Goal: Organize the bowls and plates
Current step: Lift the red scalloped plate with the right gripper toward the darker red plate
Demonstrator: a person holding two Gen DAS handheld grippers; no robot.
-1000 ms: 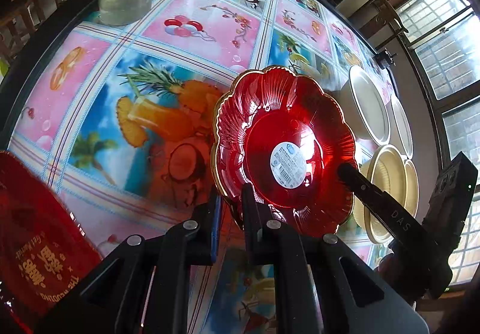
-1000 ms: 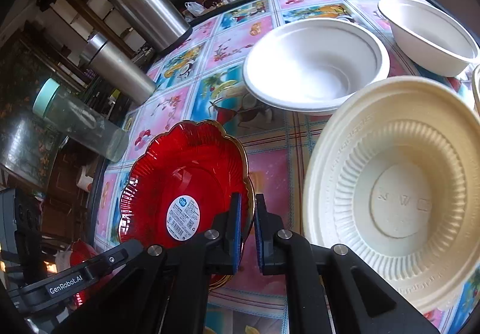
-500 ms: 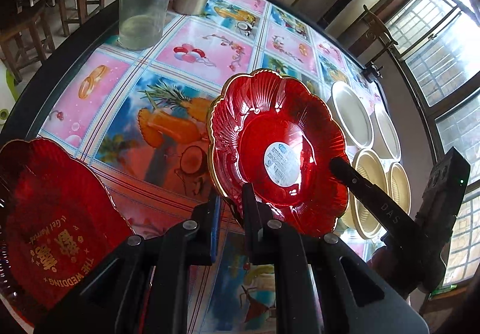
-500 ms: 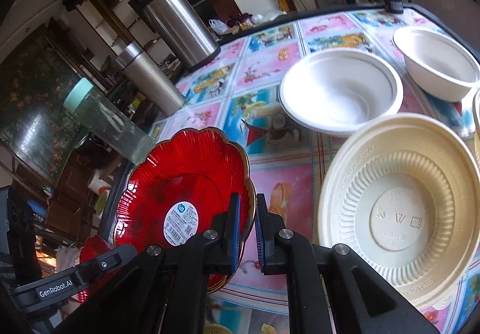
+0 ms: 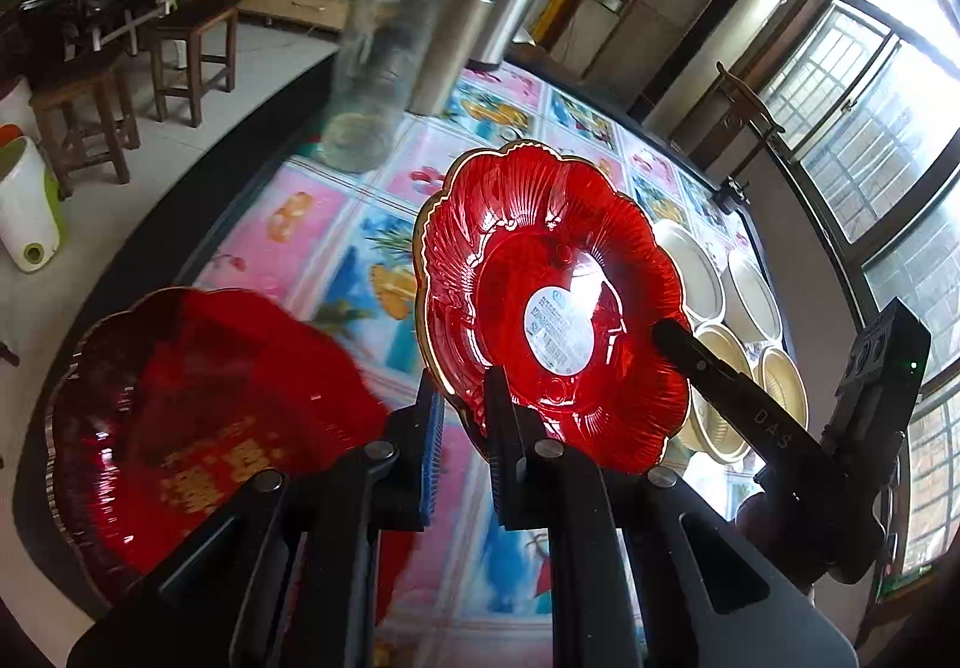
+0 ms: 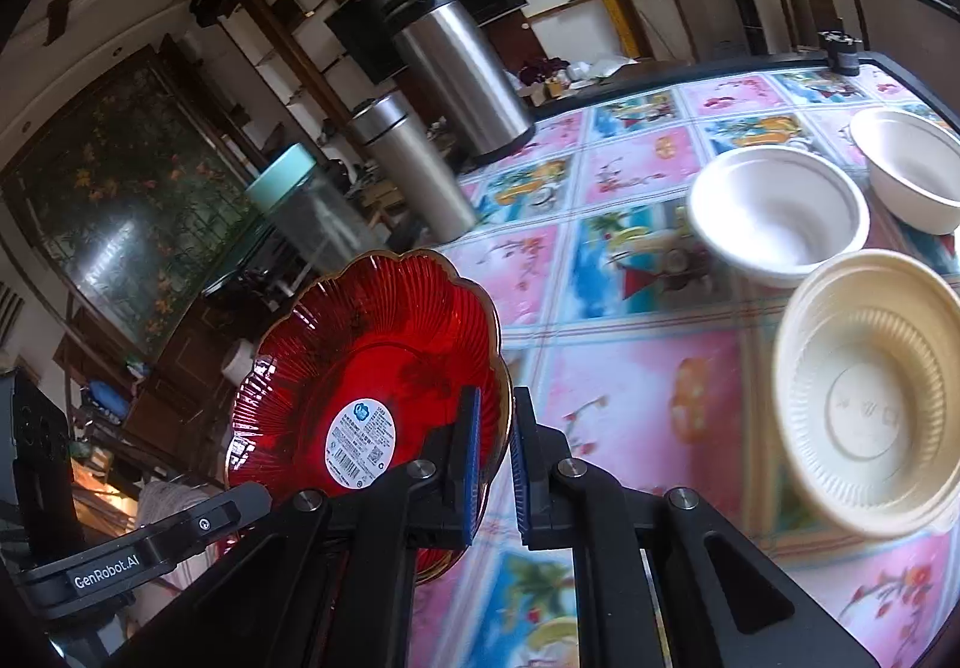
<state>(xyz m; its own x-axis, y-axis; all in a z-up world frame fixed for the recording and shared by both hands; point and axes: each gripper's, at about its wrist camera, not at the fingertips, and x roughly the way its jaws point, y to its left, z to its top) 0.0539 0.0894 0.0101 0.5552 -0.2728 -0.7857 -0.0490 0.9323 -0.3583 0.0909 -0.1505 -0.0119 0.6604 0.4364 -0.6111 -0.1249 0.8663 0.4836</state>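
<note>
Two scalloped red plastic plates, two white paper bowls, two cream ribbed plastic bowls, two steel flasks.

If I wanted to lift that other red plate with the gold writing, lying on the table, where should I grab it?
Take the red plate with gold writing by its scalloped rim, approaching from the table edge side. It lies flat and shallow, so only the thin raised rim fits between two fingers, as both hand-held grippers do on the stickered red plate. The view of it is blurred.
</note>
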